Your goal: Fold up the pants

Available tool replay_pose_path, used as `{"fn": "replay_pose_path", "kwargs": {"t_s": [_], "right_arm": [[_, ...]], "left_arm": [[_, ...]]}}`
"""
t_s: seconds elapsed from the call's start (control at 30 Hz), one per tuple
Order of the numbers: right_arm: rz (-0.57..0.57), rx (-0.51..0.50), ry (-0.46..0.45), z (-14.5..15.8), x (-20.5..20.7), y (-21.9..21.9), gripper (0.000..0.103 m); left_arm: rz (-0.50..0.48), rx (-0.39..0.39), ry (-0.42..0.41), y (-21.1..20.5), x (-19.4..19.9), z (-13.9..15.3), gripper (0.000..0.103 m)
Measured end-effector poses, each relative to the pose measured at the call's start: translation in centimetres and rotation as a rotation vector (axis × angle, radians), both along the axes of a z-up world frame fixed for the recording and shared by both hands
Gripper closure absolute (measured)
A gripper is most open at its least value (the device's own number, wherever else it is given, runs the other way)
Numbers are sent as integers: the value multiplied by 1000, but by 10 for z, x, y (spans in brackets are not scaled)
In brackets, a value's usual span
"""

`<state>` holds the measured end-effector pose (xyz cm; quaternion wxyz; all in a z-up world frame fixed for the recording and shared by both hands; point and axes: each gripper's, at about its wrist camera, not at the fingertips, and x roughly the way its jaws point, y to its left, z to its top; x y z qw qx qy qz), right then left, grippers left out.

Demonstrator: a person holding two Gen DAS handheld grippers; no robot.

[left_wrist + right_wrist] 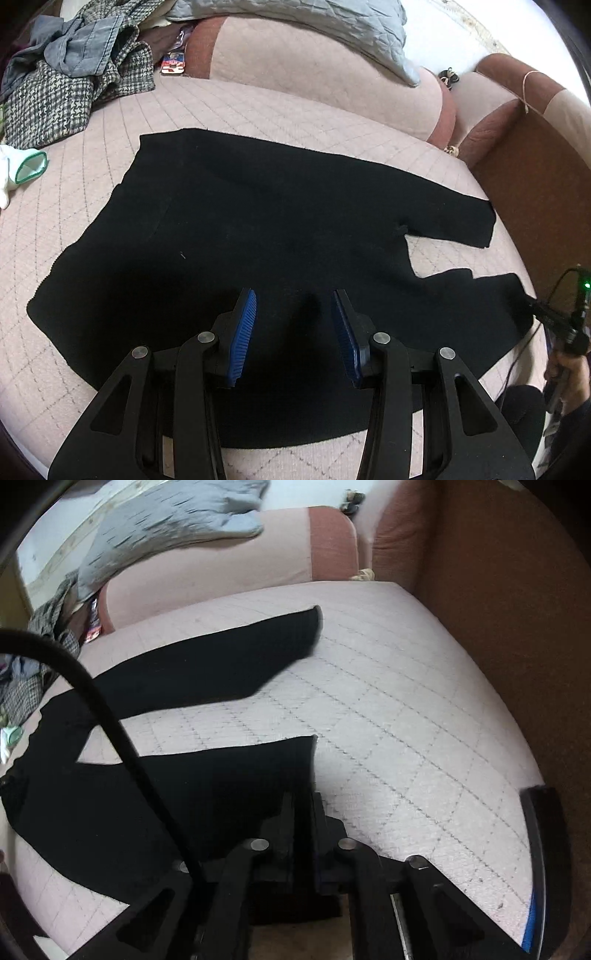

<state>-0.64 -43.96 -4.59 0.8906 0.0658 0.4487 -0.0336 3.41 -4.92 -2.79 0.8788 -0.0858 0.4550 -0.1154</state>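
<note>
I am seeing the pants [258, 229] lying flat, unfolded, on the sofa [92, 229]; no fold made yet. Left hand-held gripper [293, 306] hovering agape over them; right hand-held gripper [304, 805] clamped at the near leg's hem.

Both wrist views angle down, close over pants [258, 229]; right nearer hems.

Even, soft daylight; white wall overexposed at upper edges; black pants [258, 229] lack detail; right wrist view motion-blurred; fisheye bending and dark vignette at the rims

Houndstooth coat [55, 99] and grey quilt [332, 26] lie on pink sofa [258, 110].
</note>
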Motion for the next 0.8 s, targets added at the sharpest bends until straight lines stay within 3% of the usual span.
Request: {"fn": "replay_pose_path", "kwargs": {"t_s": [0.23,0.3,0.37,0.47,0.6,0.8], "right_arm": [[-68,-27,24,-6,-12,-9,98],[-69,-68,22,1,-12,-5,94],[-53,-116,-22,13,-16,3,71],[105,-87,-132,45,-10,23,48],[382,-117,-160,67,34,71,46],[585,-143,-132,58,111,129,46]], "left_arm": [[27,-22,2,11,0,-1,62],[39,-39,5,18,0,0,62],[35,-57,9,23,3,2,61],[-17,-63,17,24,15,9,61],[-117,1,6,18,42,24,61],[-224,108,-18,18,96,32,61]]}}
